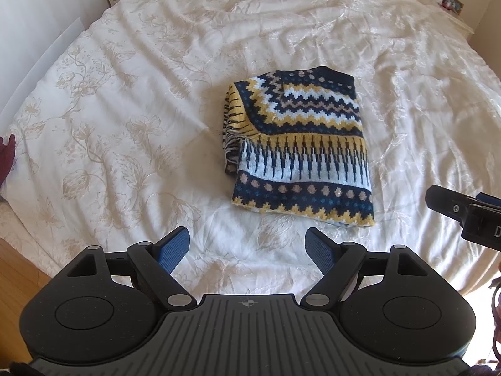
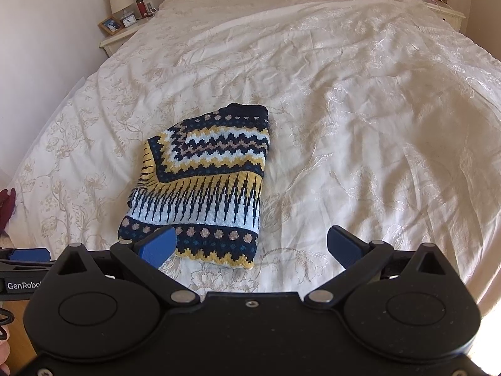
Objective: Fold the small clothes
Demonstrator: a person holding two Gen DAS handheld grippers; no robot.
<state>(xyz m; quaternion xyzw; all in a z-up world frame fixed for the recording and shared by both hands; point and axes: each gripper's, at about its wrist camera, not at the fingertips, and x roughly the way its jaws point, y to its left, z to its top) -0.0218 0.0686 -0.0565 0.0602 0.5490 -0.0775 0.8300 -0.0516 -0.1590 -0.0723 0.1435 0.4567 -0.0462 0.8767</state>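
A patterned knit sweater in navy, yellow, white and tan lies folded into a compact rectangle on the cream bedspread. My left gripper hovers open just in front of the sweater's near edge, holding nothing. In the right wrist view the same sweater lies ahead and to the left. My right gripper is open and empty just above its near edge, its left blue pad overlapping the near left corner. Part of the right gripper shows at the left view's right edge.
The floral bedspread stretches wide on all sides of the sweater. Bedside tables stand at the far left and far right with a lamp, frames and small items. A dark red cloth lies at the left bed edge. Wooden floor shows below.
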